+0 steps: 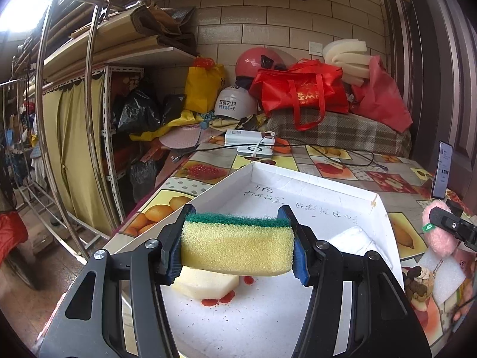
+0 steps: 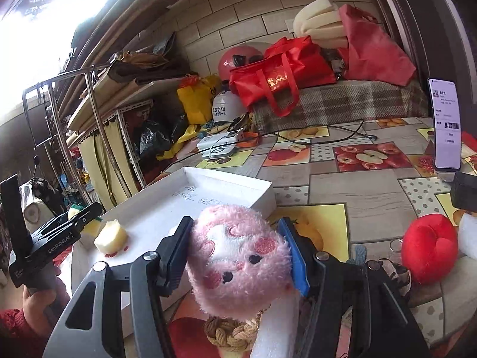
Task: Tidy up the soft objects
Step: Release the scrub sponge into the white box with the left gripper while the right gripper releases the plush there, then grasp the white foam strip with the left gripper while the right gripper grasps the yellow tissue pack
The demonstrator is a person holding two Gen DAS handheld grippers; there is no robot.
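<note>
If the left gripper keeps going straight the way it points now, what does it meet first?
Probably the floor of the shallow white cardboard tray, past the pale foam chunk below the held yellow-and-green sponge. The left gripper tilts slightly downward; depth is unclear, so it might reach the tray's far wall instead.

Both grippers are built of black plastic linkage arms joined by round silver screws. The left gripper (image 1: pixel 237 240) carries ribbed blue pads on its two fingers, and seen from the right wrist its black body bears white lettering along the side. The right gripper (image 2: pixel 238 252) shows one blue pad (image 2: pixel 295 256) and one dark ribbed pad. The person's left hand (image 2: pixel 38 294) emerges from a red knitted sleeve (image 2: pixel 18 331).
</note>
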